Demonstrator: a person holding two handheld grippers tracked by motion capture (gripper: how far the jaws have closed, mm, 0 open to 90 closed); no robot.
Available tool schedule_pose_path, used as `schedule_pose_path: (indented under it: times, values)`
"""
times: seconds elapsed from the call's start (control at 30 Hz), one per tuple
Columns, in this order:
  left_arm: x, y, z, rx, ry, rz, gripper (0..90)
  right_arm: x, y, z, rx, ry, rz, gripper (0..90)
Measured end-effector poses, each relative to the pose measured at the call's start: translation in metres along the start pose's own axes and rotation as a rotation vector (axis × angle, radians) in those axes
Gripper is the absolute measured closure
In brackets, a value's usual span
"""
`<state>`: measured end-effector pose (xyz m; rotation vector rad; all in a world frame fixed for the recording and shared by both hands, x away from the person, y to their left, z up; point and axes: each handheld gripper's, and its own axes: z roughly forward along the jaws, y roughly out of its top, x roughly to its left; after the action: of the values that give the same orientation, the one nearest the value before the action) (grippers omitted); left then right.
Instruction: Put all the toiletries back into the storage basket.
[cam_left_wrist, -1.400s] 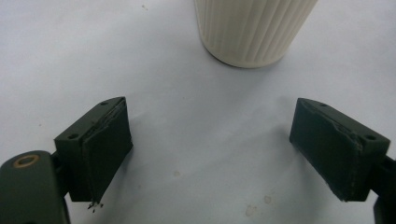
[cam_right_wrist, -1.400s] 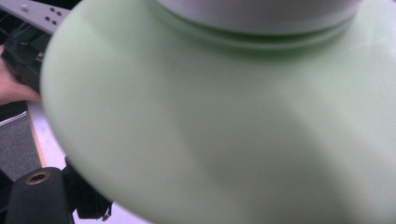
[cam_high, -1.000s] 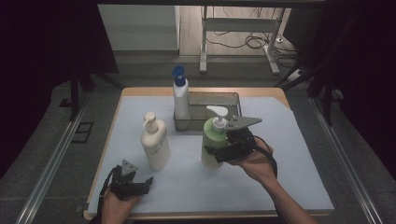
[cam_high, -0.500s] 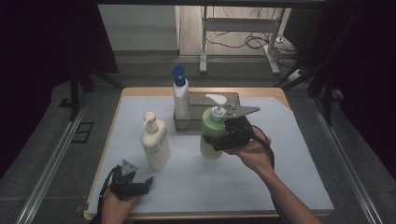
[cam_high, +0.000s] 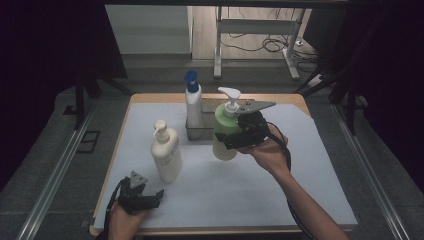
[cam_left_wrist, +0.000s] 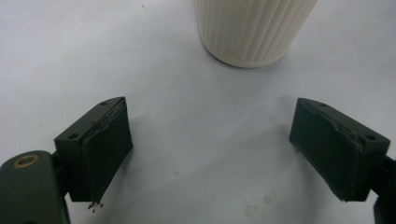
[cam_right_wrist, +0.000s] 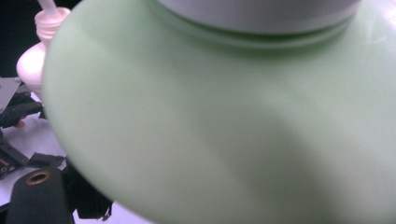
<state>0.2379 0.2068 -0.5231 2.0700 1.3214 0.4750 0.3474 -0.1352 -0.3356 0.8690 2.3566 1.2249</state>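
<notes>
A green pump bottle (cam_high: 225, 131) with a white pump hangs above the white mat, held by my right gripper (cam_high: 239, 136), which is shut on its body. Up close in the right gripper view the green bottle (cam_right_wrist: 224, 116) hides most of the jaws. A cream pump bottle (cam_high: 167, 152) stands upright left of centre; its ribbed base (cam_left_wrist: 250, 28) is just beyond my left gripper (cam_left_wrist: 212, 149). That left gripper (cam_high: 150, 197) rests open near the front left edge, nothing between its jaws. A white bottle with a blue pump (cam_high: 193, 102) stands in a dark tray (cam_high: 200, 133).
The white mat (cam_high: 300, 170) covers a wooden table (cam_high: 295, 98). Metal rails run along both sides on the floor. Table legs and cables lie beyond the far edge. Open mat stretches to the right and front.
My right gripper has carried the green bottle up and toward the dark tray at the back. The left gripper has stayed put.
</notes>
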Motion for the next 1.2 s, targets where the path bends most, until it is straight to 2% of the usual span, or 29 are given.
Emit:
schedule_pose_path:
  times: [0.33, 0.73, 1.2]
  values:
    - [0.0, 0.0, 0.0, 0.0, -0.001, 0.0, 12.4, -0.01, 0.016, 0.005, -0.004, -0.034, 0.006, 12.3]
    - [0.0, 0.0, 0.0, 0.001, -0.001, 0.0, 12.3, -0.025, 0.028, 0.023, -0.001, -0.086, 0.02, 12.3]
    - [0.0, 0.0, 0.0, 0.001, -0.001, 0.0, 12.3, -0.043, 0.033, 0.045, 0.004, -0.131, 0.066, 12.3]
